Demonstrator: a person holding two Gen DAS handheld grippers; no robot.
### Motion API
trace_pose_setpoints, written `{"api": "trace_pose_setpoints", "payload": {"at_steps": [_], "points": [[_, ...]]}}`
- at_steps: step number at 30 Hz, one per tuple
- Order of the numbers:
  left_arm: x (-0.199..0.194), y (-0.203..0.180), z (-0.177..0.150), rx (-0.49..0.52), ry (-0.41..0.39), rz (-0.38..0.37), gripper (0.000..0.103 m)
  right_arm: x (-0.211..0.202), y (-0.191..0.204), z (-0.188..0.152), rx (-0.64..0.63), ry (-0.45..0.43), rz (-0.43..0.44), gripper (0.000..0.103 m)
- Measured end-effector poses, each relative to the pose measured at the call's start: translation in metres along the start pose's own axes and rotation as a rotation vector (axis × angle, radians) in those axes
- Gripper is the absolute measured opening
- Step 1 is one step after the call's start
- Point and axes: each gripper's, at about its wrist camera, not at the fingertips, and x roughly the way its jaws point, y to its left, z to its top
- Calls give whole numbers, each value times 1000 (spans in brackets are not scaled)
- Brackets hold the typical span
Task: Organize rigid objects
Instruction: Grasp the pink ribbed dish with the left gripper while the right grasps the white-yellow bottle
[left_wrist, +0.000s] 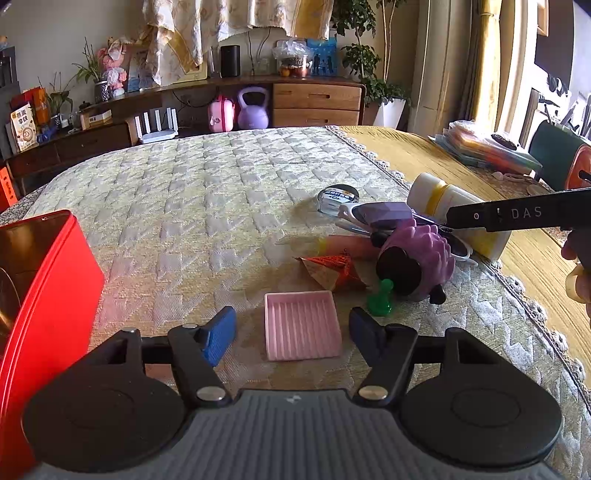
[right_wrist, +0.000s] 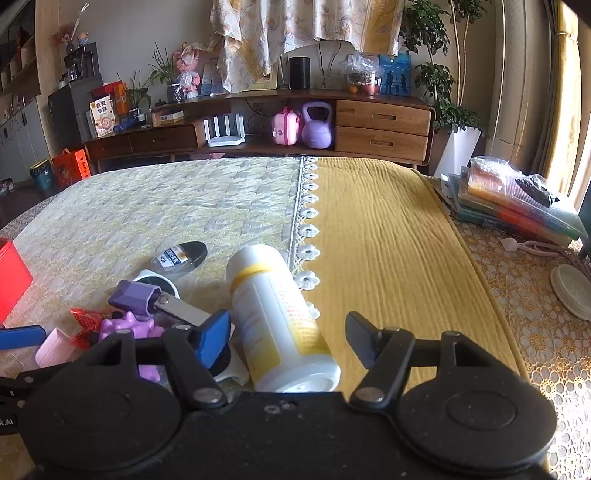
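At the far left stands the red box (left_wrist: 44, 295), open at the top and well apart from the clutter, and I judge it the likely place for the sorted things. The left gripper (left_wrist: 291, 334) hangs over the quilted bed cover (left_wrist: 184, 192) with its fingers spread on either side of the pink tray (left_wrist: 301, 325), which lies flat between them. The tray's long side runs away from the camera, along the fingers' line; no pad presses on it yet, so it only needs closing on. Just right of the tray stand the green pawn (left_wrist: 380, 299) and the purple toy (left_wrist: 417, 254). Farther right, the right gripper (right_wrist: 288, 339) has its fingers spread around the white bottle (right_wrist: 277, 321), which lies on its side with its length pointing away between them; the fingers are not touching it. Each hand is thus nearest its own thing.
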Motion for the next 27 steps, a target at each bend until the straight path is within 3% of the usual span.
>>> {"api": "trace_pose_setpoints", "payload": {"at_steps": [8, 27], "points": [[-3, 6, 0, -19, -8, -1, 41, -3, -4, -4, 65, -3, 15, 50], [-45, 6, -1, -48, 15, -46, 41, -75, 18, -35, 155, -28, -63, 44]]}}
